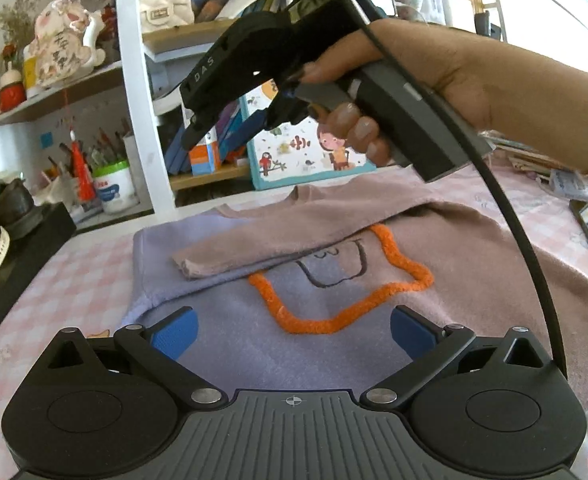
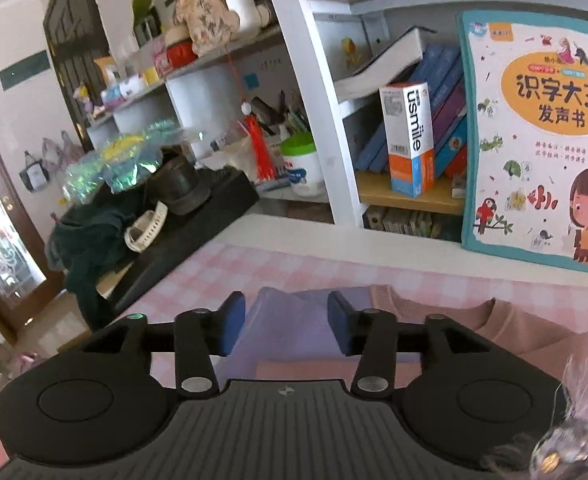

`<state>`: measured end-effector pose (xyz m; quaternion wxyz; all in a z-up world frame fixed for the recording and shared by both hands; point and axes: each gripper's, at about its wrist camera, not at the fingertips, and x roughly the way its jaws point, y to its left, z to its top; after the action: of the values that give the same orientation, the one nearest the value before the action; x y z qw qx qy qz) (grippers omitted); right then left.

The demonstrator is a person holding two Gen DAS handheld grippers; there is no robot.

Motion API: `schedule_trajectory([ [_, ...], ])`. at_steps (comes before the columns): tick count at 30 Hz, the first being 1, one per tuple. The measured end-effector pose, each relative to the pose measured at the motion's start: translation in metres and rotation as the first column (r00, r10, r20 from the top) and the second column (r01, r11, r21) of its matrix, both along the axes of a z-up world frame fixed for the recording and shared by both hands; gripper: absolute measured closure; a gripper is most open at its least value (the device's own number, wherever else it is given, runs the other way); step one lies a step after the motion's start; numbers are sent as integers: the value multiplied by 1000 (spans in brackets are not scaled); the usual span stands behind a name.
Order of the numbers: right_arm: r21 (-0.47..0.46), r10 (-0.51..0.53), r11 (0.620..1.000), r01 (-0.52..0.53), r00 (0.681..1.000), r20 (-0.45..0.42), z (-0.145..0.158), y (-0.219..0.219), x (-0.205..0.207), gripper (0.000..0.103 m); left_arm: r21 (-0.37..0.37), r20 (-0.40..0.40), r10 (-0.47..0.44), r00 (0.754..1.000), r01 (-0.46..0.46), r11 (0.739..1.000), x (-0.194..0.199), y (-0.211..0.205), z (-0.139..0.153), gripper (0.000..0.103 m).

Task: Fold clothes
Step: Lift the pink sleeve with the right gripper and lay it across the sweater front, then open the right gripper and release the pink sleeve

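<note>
Pink checked table [image 1: 94, 280], one sweater [image 1: 294, 344], two tongs open.

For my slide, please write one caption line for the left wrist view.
Open left gripper hovers over a lilac-and-pink sweater with one sleeve folded across; right gripper held above.

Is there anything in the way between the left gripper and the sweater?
Nothing visible. The left gripper hangs open right over the sweater, with only bare fabric between its blue pads.
</note>
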<state>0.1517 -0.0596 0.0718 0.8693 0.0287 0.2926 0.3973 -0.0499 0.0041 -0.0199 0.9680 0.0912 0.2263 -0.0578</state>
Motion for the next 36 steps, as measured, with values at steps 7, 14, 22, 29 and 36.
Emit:
schedule_trajectory([
  [7,-64,4,998,-2,999,34,-2,-34,-25,55,93,14,-27,1000,26,995,-3,-16,-3,0],
  [14,-109,-30,993,33,999,27,-19,-93,-68,49,181,15,-51,999,47,982,-5,-30,-7,0],
  [22,-170,-109,979,112,994,27,-46,-164,-135,47,245,17,-47,999,42,969,-10,-42,-16,0],
  [29,-163,-230,960,226,973,-10,-68,-220,-194,46,98,33,-33,999,30,995,-17,-19,-5,0],
  [36,-131,-304,948,290,948,-96,-86,-254,-223,46,-4,18,-3,1000,3,1000,-45,9,22,0],
])
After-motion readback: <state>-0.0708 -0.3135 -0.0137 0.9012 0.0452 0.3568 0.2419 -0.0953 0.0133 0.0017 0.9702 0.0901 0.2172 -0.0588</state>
